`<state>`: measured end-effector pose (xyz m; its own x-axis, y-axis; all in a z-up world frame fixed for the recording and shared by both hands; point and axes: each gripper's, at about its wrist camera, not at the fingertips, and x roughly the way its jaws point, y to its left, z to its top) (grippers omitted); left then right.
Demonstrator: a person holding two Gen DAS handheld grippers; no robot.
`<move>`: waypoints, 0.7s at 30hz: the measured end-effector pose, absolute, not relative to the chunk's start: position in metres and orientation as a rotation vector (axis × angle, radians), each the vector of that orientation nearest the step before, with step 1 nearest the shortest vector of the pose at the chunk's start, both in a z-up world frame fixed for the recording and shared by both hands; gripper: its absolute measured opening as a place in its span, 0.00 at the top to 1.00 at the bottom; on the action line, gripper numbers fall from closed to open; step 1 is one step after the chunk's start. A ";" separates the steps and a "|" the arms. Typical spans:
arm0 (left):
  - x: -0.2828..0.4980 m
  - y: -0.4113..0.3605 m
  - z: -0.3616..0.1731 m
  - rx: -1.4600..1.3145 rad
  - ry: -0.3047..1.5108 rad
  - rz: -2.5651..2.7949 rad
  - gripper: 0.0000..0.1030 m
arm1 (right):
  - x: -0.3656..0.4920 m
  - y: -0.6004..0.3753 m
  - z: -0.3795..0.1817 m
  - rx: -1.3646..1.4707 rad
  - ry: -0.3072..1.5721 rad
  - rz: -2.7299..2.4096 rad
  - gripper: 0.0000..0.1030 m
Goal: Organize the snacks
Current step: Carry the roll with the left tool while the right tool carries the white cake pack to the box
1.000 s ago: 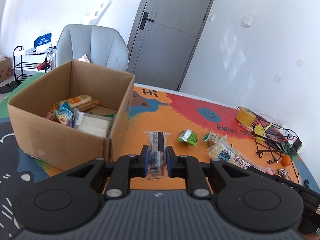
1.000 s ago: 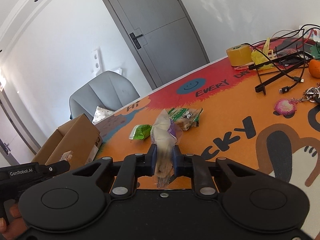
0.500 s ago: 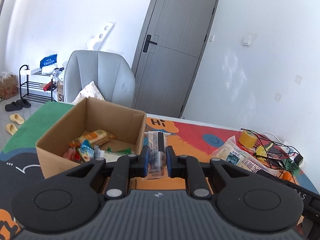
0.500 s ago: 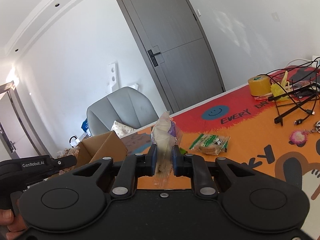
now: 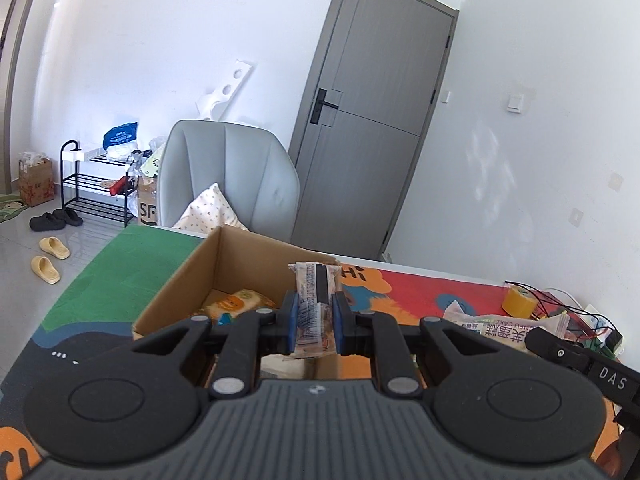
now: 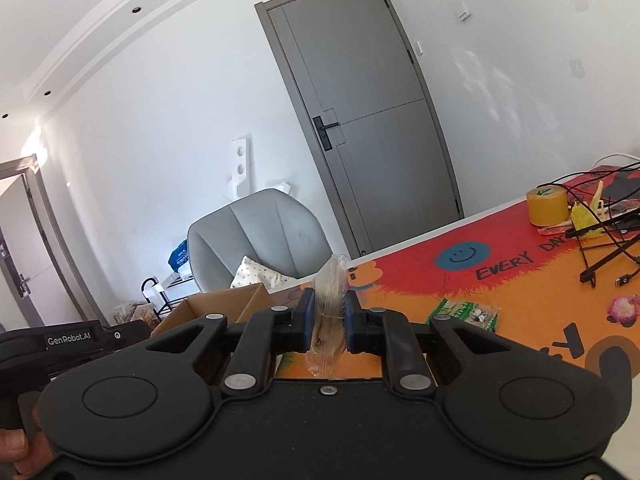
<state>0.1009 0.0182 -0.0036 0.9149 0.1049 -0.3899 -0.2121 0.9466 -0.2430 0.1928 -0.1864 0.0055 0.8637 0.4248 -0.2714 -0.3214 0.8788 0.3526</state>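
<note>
My left gripper (image 5: 314, 322) is shut on a clear wrapped snack bar (image 5: 314, 300) and holds it in the air near the right wall of an open cardboard box (image 5: 176, 284) that holds several snack packs (image 5: 236, 304). My right gripper (image 6: 329, 320) is shut on a clear bag of biscuits (image 6: 329, 304), raised above the table, with the box (image 6: 224, 304) ahead to the left. A green-and-white snack pack (image 6: 466, 314) lies on the orange mat. The bag in my right gripper also shows in the left wrist view (image 5: 504, 326).
A grey chair (image 5: 232, 184) with a cushion stands behind the box. A yellow tape roll (image 6: 547, 206), black cables (image 6: 600, 240) and a stand sit at the table's far right. A grey door (image 5: 372, 136) is behind. The other gripper's body (image 6: 68, 344) is at left.
Both grippers have risen and tilted up with their snacks. The left gripper has come closer to the box; the table and box now sit lower in both views.
</note>
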 end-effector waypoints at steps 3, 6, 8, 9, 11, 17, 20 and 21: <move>0.102 0.029 -0.002 -0.289 0.377 0.187 0.84 | 0.195 -0.175 0.008 0.300 0.346 0.423 0.85; 0.104 0.038 -0.002 -0.289 0.376 0.206 0.84 | 0.200 -0.164 0.008 0.294 0.346 0.443 0.85; 0.106 0.044 -0.003 -0.291 0.380 0.218 0.84 | 0.203 -0.158 0.008 0.290 0.347 0.457 0.85; 0.109 0.048 -0.003 -0.295 0.383 0.222 0.84 | 0.205 -0.155 0.009 0.291 0.349 0.463 0.85; 0.111 0.055 -0.005 -0.297 0.390 0.231 0.84 | 0.208 -0.148 0.009 0.289 0.349 0.474 0.85; 0.123 0.069 -0.016 -0.315 0.427 0.246 0.84 | 0.219 -0.131 0.012 0.285 0.354 0.494 0.85; 0.130 0.075 -0.021 -0.322 0.449 0.246 0.84 | 0.224 -0.124 0.014 0.285 0.351 0.501 0.85; 0.132 0.076 -0.022 -0.322 0.454 0.243 0.82 | 0.225 -0.122 0.015 0.284 0.350 0.503 0.85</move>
<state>0.1320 0.0758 -0.0221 0.8715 0.1575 -0.4645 -0.2991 0.9212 -0.2487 0.2250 -0.1223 0.0145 0.8191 0.5137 -0.2554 -0.4177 0.8392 0.3481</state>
